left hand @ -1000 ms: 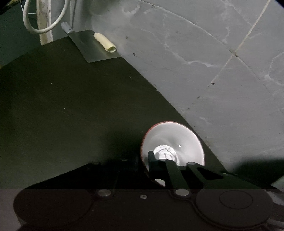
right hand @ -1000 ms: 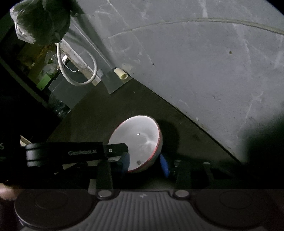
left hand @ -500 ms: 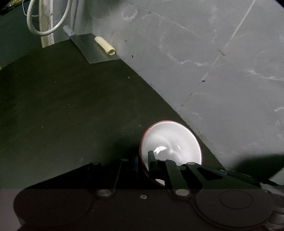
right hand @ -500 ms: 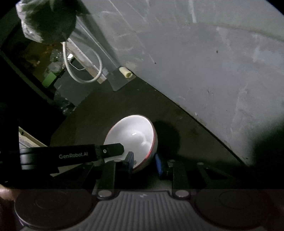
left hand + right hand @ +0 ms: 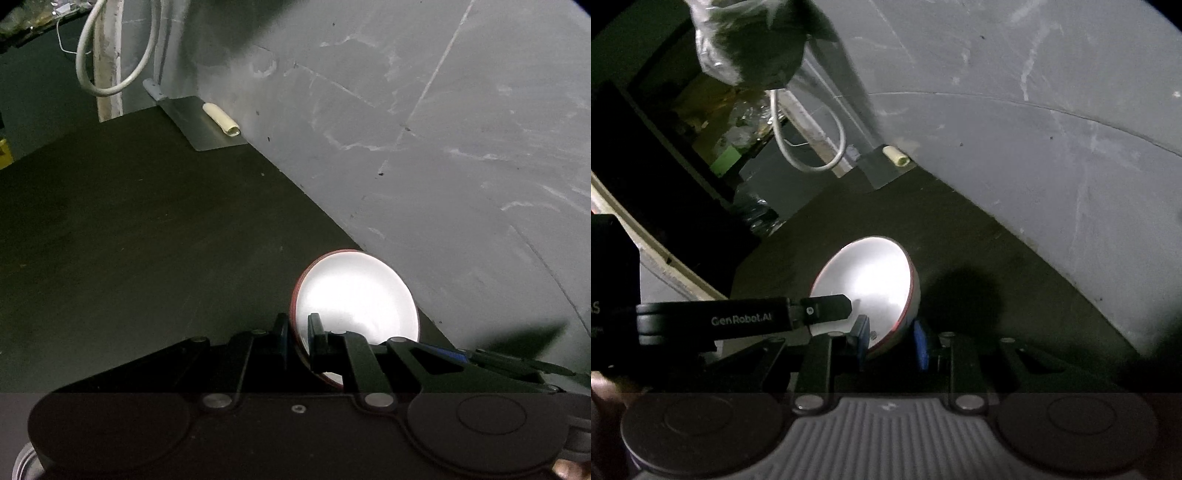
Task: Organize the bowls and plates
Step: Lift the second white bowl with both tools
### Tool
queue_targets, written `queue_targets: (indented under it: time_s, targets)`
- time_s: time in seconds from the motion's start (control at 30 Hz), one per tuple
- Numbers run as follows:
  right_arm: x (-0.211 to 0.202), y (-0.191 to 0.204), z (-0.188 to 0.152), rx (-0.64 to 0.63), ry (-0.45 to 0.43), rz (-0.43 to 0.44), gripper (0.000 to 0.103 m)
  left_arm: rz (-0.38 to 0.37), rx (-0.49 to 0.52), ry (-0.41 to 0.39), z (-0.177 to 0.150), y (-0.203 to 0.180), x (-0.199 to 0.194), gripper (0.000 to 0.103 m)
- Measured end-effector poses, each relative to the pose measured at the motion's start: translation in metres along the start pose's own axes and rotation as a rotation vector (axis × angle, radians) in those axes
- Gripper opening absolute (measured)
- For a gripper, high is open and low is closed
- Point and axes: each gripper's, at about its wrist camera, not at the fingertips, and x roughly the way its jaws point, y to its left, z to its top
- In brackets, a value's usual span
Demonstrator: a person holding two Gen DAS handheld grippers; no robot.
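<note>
Bowl (image 5: 354, 299) has tipped steeper since a second ago, glare gone from its glossy white inside. Left gripper (image 5: 297, 332) pinches its red rim; right gripper (image 5: 892, 339) brackets the lower edge, contact unclear. Behind: matte dark table (image 5: 129, 240), flat metal scraper (image 5: 203, 125), rough grey wall (image 5: 461, 129).

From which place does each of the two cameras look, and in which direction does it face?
Left wrist: sits on the left gripper, faces forward and down over the dark table toward the grey wall; its fingers pinch the bowl rim.
Right wrist: sits on the right gripper, faces the same corner; its fingers straddle the bowl's wall, the left gripper's finger enters from the left.
Shared: bowl, table, metal plate with a cream roll, looped cable.
</note>
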Motion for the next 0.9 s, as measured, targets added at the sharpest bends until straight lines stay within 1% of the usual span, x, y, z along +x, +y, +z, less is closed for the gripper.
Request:
queue_targets:
  time_s: [0.4, 0.9]
  targets:
    - [-0.033, 0.02, -0.026, -0.03, 0.002, 0.029, 0.029, 0.006, 0.007, -0.014, -0.03, -0.004, -0.038, 0.01]
    - [-0.057, 0.03, -0.046, -0.075, 0.034, 0.056, 0.029, 0.001, 0.001, 0.005, -0.059, -0.004, -0.061, 0.011]
